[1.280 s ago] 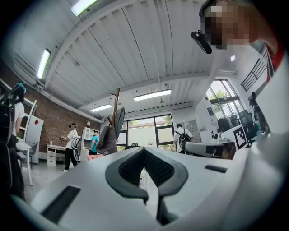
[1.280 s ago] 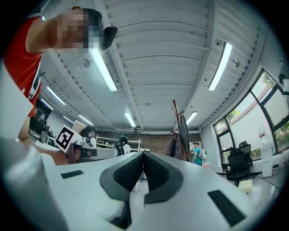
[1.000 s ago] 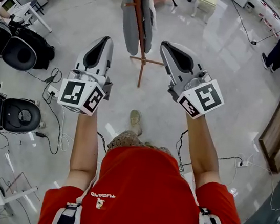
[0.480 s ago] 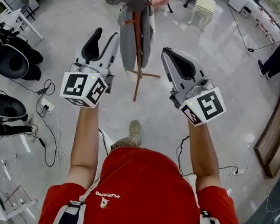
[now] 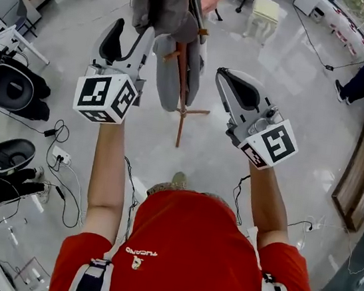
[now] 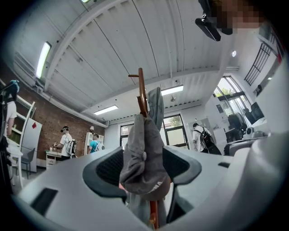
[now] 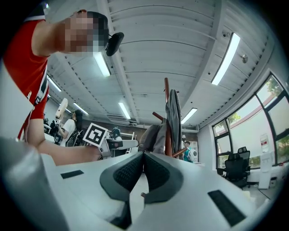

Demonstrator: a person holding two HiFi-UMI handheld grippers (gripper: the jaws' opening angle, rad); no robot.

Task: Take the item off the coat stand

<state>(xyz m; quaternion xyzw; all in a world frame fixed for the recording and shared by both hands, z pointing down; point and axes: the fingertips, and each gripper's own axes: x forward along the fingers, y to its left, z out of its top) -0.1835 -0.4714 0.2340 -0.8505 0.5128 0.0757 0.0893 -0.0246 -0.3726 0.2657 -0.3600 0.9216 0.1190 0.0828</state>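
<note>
A wooden coat stand (image 5: 182,74) rises ahead of me with a long grey garment (image 5: 169,72) and a grey cap (image 5: 163,1) hanging on it. My left gripper (image 5: 131,30) is raised just left of the cap and its jaws are opening. In the left gripper view the cap (image 6: 143,153) hangs in the gap between the fingers (image 6: 110,169), and neither pad touches it. The left gripper (image 6: 144,168) points up along the stand's pole (image 6: 141,92). My right gripper (image 5: 222,74) is shut and empty, right of the stand. In its own view the right gripper (image 7: 141,159) faces the pole (image 7: 167,119).
Black bags (image 5: 12,84) and cables (image 5: 60,154) lie on the floor at the left. A white stool (image 5: 266,9) stands beyond the stand, a wooden bench (image 5: 360,166) at the right. People (image 6: 67,142) stand in the background.
The left gripper's jaws went from shut to wide apart. Both grippers rose and moved closer to the coat stand, the left one up beside the cap.
</note>
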